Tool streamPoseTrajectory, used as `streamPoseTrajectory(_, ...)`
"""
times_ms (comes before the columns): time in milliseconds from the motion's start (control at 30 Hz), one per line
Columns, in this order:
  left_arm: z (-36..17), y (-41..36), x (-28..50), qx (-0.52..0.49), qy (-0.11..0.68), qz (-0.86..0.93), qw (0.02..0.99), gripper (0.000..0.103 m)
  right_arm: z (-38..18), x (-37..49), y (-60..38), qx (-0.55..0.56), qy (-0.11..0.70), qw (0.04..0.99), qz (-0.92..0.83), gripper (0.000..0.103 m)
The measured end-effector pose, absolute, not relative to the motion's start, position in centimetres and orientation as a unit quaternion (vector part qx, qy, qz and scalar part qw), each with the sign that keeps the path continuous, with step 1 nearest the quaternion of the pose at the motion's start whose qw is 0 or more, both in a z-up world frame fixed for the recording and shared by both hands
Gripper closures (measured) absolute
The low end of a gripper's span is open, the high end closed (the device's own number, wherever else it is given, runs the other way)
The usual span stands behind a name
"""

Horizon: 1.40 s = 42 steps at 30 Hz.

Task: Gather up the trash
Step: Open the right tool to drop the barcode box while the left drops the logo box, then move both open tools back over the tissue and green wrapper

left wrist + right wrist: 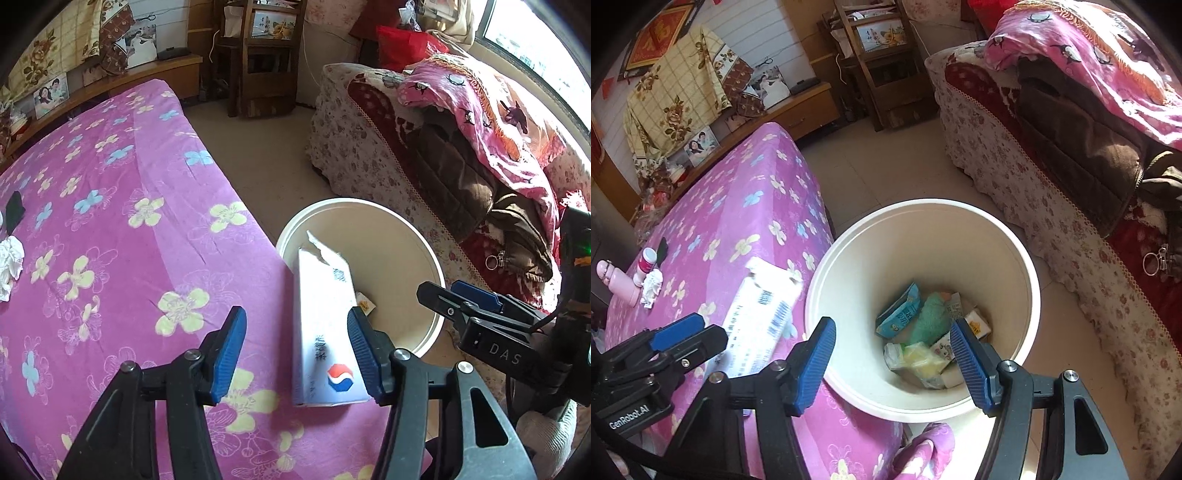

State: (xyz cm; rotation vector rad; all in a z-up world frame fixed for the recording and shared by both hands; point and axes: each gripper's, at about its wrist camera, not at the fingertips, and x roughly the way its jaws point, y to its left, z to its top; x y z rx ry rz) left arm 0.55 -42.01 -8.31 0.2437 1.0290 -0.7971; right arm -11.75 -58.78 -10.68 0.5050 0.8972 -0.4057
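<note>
Beside the bucket (436, 266), carton (325, 325) lies lengthwise, torn end bucketward.

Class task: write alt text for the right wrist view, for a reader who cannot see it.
The open right gripper hangs above a cream bin on the floor that holds crumpled packets and cartons. To its left, the left gripper reaches over a torn white carton lying on a pink floral bedspread at the edge beside the bin.
</note>
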Motion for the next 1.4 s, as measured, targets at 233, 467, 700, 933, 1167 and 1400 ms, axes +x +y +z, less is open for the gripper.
streamPoseTrajectory(233, -8.6, -41.4, 0.7, 0.115, 0.484, -0.363, 0.788, 0.045, -10.4, -11.9, -58.2, 0.238, 0.423, 0.854, -0.189, 0.034)
streamPoseTrajectory(467, -9.4, -41.7, 0.0, 0.109, 0.500, -0.380, 0.771, 0.045, -10.1, -12.2, -58.4, 0.241, 0.420, 0.854, -0.192, 0.034)
streamPoseTrajectory(700, -9.9, -43.0, -1.5, 0.101, 0.507, -0.417, 0.748, 0.045, -9.6, -12.8, -59.0, 0.245, 0.411, 0.854, -0.202, 0.034)
streamPoseTrajectory(933, -9.5, -43.2, -2.0, 0.100, 0.503, -0.429, 0.744, 0.045, -9.2, -13.5, -59.8, 0.255, 0.404, 0.852, -0.213, 0.034)
streamPoseTrajectory(1167, -9.2, -41.8, -1.0, 0.105, 0.499, -0.401, 0.761, 0.045, -9.2, -12.9, -58.9, 0.249, 0.407, 0.855, -0.205, 0.034)
streamPoseTrajectory(1400, -8.4, -39.3, -0.3, 0.110, 0.483, -0.372, 0.785, 0.045, -8.7, -12.0, -56.6, 0.229, 0.410, 0.862, -0.191, 0.034)
